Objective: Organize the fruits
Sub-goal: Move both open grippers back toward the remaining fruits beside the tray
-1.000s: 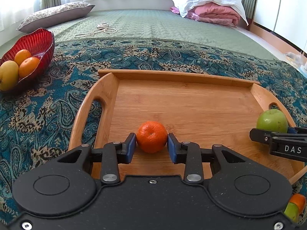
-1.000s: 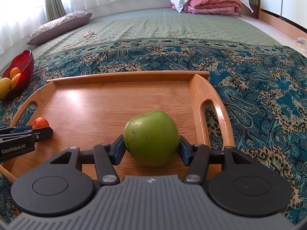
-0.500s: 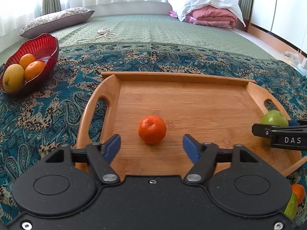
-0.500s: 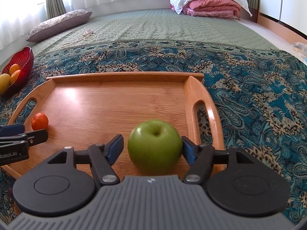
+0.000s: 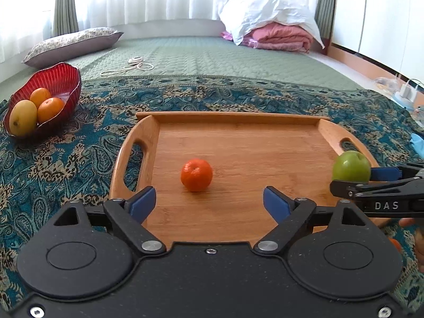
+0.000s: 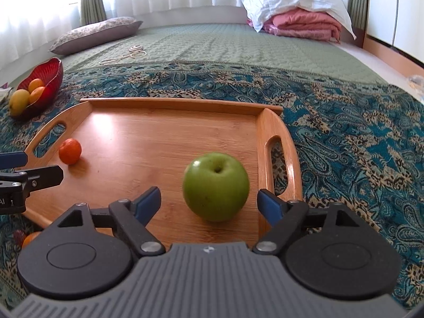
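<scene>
Tray [image 5: 143, 143] of wood lies on a patterned cloth [image 5: 66, 159] spread over a bed [image 5: 212, 58], its two handles at the left and right ends. Mandarin [image 5: 196, 175] rests on the tray floor toward the left end, nearer the front edge than the back. Apple [image 6: 216, 186], green and stem-up, rests near the right handle, also toward the front edge. Left gripper [image 5: 209, 201] stands just in front of the mandarin; its jaws have just been opening and are now spread wide, blue pads [image 5: 140, 202] clear of the fruit, nothing between them. Right gripper [image 6: 209, 201] stands just in front of the apple; its jaws have likewise just been opening and are wide, with the near side of the apple between the pads [image 6: 267, 204] but untouched. Bowl [image 5: 63, 76], red and ribbed, sits on the cloth well off the tray's back left corner and holds two oranges [image 5: 50, 108] and a yellow fruit [image 5: 23, 117].
</scene>
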`<move>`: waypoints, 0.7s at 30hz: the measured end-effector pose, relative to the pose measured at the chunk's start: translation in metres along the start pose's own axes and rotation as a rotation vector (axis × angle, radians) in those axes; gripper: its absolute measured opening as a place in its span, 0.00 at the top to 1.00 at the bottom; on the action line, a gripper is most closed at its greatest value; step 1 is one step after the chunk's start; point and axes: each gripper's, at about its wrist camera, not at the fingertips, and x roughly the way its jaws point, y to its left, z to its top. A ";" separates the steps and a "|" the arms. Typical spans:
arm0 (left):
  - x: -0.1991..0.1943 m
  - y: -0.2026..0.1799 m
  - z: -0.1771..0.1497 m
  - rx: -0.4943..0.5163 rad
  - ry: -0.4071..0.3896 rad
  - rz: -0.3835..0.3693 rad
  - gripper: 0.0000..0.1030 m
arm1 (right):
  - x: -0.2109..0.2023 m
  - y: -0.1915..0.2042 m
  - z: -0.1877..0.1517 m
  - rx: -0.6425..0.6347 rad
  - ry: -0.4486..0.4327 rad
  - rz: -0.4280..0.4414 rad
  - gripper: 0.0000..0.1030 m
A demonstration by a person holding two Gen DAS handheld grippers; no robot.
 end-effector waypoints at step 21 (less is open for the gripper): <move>-0.042 -0.002 -0.031 0.005 -0.066 -0.063 0.04 | -0.042 0.014 -0.029 -0.063 -0.103 0.016 0.03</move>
